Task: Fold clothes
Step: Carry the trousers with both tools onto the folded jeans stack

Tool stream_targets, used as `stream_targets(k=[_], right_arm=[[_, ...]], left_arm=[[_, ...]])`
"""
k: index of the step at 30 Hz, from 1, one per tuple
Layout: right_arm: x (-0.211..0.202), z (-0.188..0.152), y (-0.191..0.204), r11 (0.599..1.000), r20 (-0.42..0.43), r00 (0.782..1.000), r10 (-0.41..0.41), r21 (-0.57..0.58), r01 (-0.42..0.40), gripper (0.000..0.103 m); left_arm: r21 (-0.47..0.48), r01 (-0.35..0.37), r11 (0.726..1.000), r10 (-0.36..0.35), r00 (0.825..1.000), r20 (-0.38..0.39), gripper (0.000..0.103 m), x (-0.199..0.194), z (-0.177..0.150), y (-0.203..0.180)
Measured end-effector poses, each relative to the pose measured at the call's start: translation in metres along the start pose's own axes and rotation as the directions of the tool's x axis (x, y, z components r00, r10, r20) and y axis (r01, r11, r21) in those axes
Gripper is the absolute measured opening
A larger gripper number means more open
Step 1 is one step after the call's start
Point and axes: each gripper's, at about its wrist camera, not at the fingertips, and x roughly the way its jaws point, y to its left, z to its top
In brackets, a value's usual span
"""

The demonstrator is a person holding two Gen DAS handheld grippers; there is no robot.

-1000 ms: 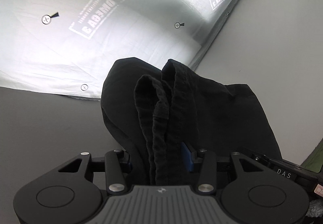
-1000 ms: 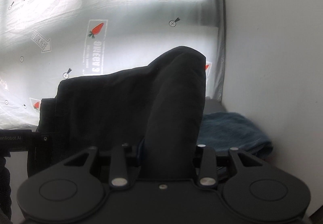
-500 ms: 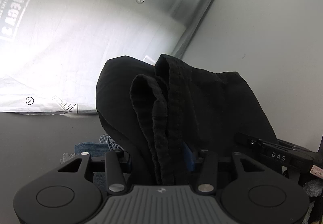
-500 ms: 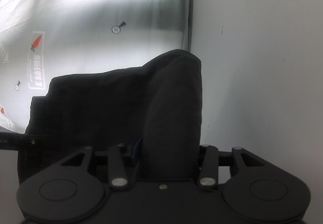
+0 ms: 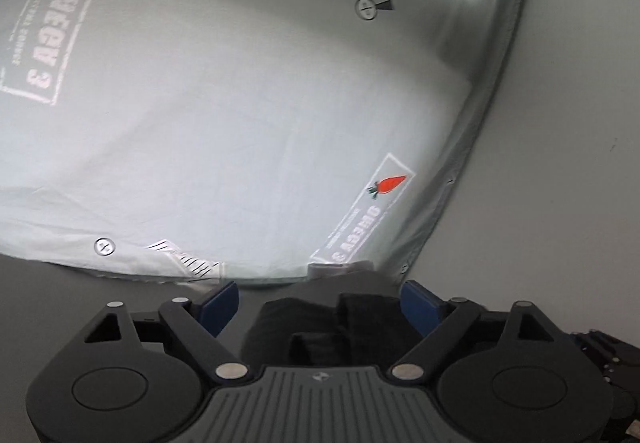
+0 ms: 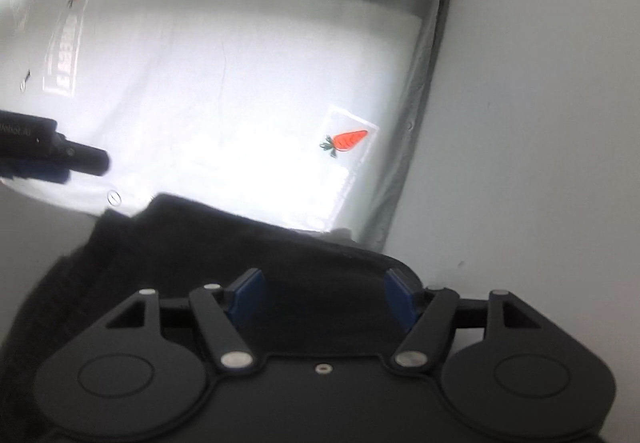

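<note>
A black garment (image 5: 320, 327) lies bunched low between the fingers of my left gripper (image 5: 320, 307), which is open, its blue pads (image 5: 220, 303) wide apart and off the cloth. In the right wrist view the same black garment (image 6: 224, 255) lies spread below and ahead of my right gripper (image 6: 322, 299), which is also open with its blue pads (image 6: 248, 293) apart. The left gripper's dark finger (image 6: 60, 155) shows at the left edge of the right wrist view, above the garment.
A white printed sheet (image 5: 240, 103) with carrot logos and "OMEGA 3" marks hangs behind the grey surface (image 5: 60, 291). A plain grey wall (image 5: 560, 163) stands at the right, also shown in the right wrist view (image 6: 540, 123).
Both grippers were shut on the raised black garment; now both are open and the garment has dropped low. The views have swung toward the sheet.
</note>
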Motion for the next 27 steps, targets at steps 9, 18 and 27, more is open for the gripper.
stream_targets(k=[9, 18, 27], right_arm=[[0.069, -0.048, -0.017, 0.993, -0.023, 0.999, 0.029, 0.118, -0.026, 0.103], [0.064, -0.061, 0.01, 0.995, 0.036, 0.995, -0.097, 0.001, 0.097, 0.102], [0.056, -0.053, 0.031, 0.973, 0.008, 0.979, -0.203, -0.109, 0.202, 0.103]], left_arm=[[-0.024, -0.016, 1.0, 0.016, 1.0, 0.011, 0.1, 0.065, -0.068, -0.018], [-0.088, 0.03, 0.996, -0.032, 0.999, -0.02, 0.103, 0.096, -0.079, 0.007], [-0.086, 0.021, 0.996, -0.028, 0.996, -0.085, 0.103, 0.097, -0.075, 0.008]])
